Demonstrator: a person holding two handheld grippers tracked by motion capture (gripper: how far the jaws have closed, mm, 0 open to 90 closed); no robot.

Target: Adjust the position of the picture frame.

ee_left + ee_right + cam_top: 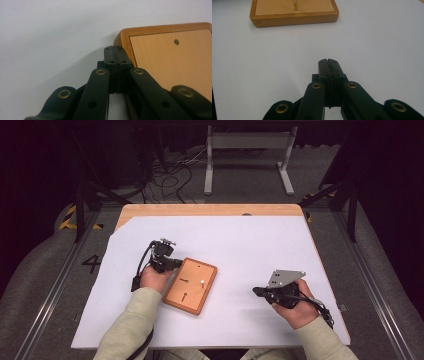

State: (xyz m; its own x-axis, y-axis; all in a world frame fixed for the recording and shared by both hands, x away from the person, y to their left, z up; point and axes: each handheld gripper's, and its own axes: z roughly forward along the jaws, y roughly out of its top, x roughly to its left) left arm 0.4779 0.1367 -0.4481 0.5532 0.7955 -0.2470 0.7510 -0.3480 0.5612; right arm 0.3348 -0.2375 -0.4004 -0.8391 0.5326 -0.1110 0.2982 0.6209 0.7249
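Both forearms, in pale sleeves, come in from the bottom edge of the high view. The left hand sits left of centre, its left gripper pointing right with jaws pressed together on nothing. The right hand lies at lower right; the right gripper points left, jaws also closed and empty.

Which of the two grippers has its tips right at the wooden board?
The left gripper: its shut tips sit at the wooden board's corner. The right gripper is apart, over bare white sheet.
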